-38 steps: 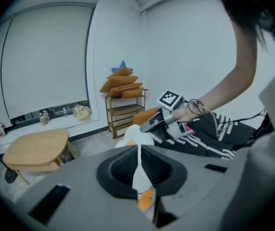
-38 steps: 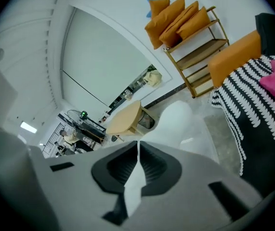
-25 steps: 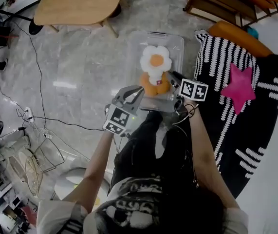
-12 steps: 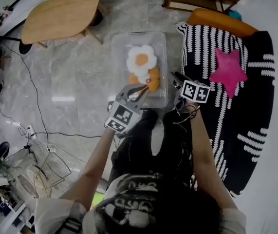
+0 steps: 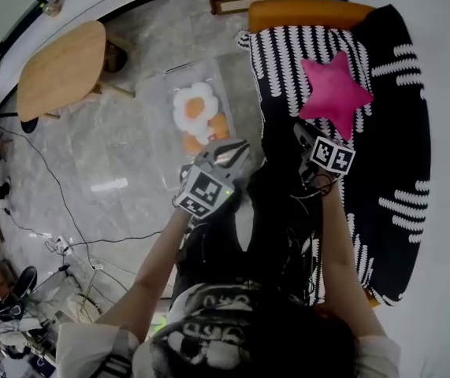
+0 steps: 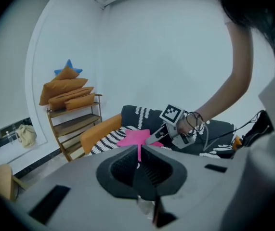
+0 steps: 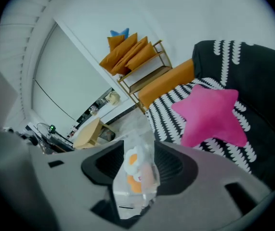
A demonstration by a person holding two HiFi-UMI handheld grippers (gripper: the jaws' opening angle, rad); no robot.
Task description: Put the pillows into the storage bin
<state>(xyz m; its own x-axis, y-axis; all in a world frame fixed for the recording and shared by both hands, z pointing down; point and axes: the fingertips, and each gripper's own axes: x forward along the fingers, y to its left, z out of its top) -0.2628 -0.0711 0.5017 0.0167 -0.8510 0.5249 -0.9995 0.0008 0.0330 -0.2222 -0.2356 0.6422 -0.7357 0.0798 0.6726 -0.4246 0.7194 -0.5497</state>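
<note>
A clear storage bin (image 5: 169, 144) stands on the grey floor and holds a fried-egg pillow (image 5: 193, 107) and an orange pillow (image 5: 215, 128). A pink star pillow (image 5: 333, 93) lies on the black-and-white striped sofa (image 5: 390, 156). My right gripper (image 5: 303, 132) hovers just short of the star, open with nothing between its jaws, which have just been opening. In the right gripper view the star (image 7: 209, 114) lies ahead to the right, and the bin (image 7: 127, 201) shows through the gap of that gripper (image 7: 139, 162). My left gripper (image 5: 228, 152) hangs beside the bin's near corner, shut and empty.
A wooden table (image 5: 61, 69) stands left of the bin, and cables (image 5: 67, 235) trail over the floor. An orange cushion (image 5: 307, 10) lines the sofa's far end. A shelf with orange cushions (image 6: 70, 97) stands by the wall. The person's black-clad legs are between the grippers.
Both grippers have swung right, away from over the bin and toward the sofa. The right gripper now sits near the pink star. The bin's pillows have not moved.
</note>
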